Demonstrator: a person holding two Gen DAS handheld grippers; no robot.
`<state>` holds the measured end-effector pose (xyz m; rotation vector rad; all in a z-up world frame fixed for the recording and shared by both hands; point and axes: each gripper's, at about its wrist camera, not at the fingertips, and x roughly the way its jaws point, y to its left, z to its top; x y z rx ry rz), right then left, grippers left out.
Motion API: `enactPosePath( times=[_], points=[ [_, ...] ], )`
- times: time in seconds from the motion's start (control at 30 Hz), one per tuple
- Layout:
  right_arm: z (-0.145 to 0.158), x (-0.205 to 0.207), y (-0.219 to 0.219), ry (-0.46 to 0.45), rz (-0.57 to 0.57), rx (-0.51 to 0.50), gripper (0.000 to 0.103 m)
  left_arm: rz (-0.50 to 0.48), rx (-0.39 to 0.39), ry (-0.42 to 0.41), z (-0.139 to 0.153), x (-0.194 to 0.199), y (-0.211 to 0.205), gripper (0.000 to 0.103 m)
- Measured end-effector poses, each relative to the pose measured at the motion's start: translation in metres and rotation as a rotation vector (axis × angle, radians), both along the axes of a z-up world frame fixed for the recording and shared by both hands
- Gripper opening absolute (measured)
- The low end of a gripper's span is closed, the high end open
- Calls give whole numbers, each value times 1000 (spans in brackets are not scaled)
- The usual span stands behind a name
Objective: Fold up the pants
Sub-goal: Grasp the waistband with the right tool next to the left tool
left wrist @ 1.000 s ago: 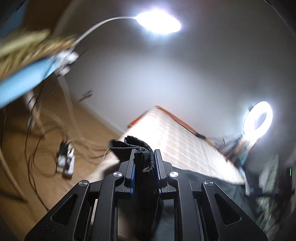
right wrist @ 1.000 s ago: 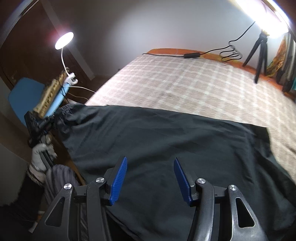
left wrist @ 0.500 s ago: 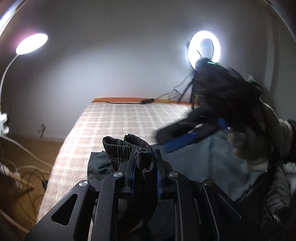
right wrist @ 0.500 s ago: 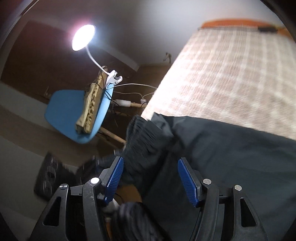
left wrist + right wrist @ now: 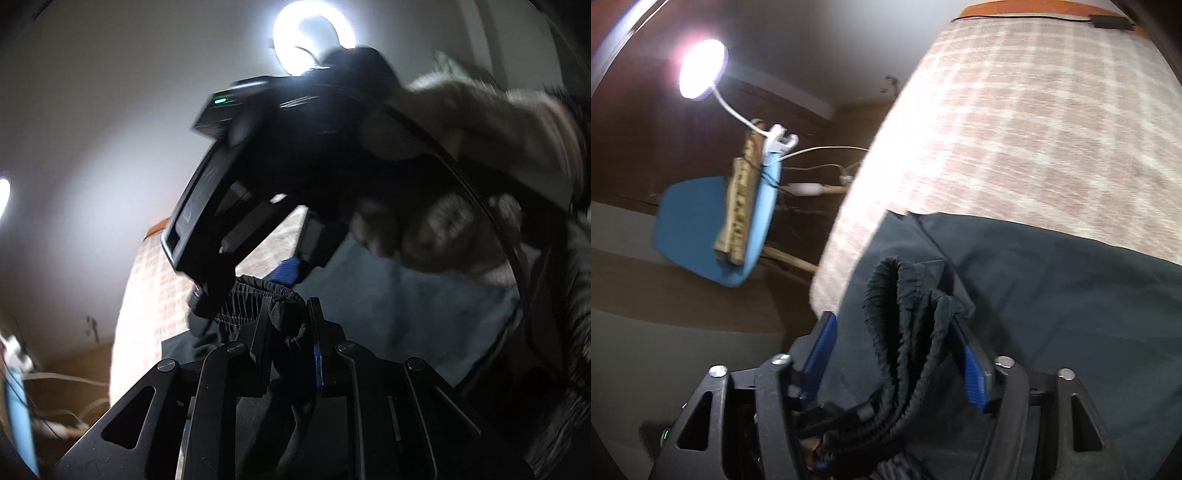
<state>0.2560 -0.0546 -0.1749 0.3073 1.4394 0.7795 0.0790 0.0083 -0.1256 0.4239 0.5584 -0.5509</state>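
Observation:
Dark pants (image 5: 1052,295) lie spread on a checked bed (image 5: 1034,129). My left gripper (image 5: 286,317) is shut on the gathered elastic waistband (image 5: 284,314), holding it up. My right gripper (image 5: 897,332) is open, and its blue pads (image 5: 973,373) stand on either side of the bunched waistband (image 5: 908,314) without pinching it. In the left wrist view the right gripper's black body (image 5: 258,192) and the gloved hand (image 5: 461,177) holding it fill the upper frame, right above the left fingers.
A blue chair (image 5: 713,221) with a straw mat and a clip-on lamp (image 5: 701,70) stands left of the bed, with cables on the wooden floor. A ring light (image 5: 314,37) shines by the far wall. A cable (image 5: 1100,20) lies at the bed's far edge.
My right gripper has moved in close, bringing the waistband between its open fingers. My left gripper has kept its hold and turned to face the right gripper.

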Motion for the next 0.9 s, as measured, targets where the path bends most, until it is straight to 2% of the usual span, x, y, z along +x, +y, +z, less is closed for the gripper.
enactPosePath(
  times=[0.1,0.2,0.33,0.5,0.67,0.9],
  points=[
    [-1,3,-12,6,-38,9,23,-18,43,-11,0,-4,-8,15],
    [11,-1,-21,-54,-45,9,17,-23,27,-12,11,-6,-14,15],
    [38,-12,-45,-154,-54,22,16,-22,-28,-20,30,-9,-34,15],
    [67,-27,-100,-257,-81,4,15,-53,-129,-23,42,-17,-74,15],
    [75,-39,-164,-279,-141,-47,15,-129,-171,-3,38,-25,-126,15],
    [69,-54,-248,-267,-249,-89,15,-233,-179,37,29,-31,-191,15]
  ],
)
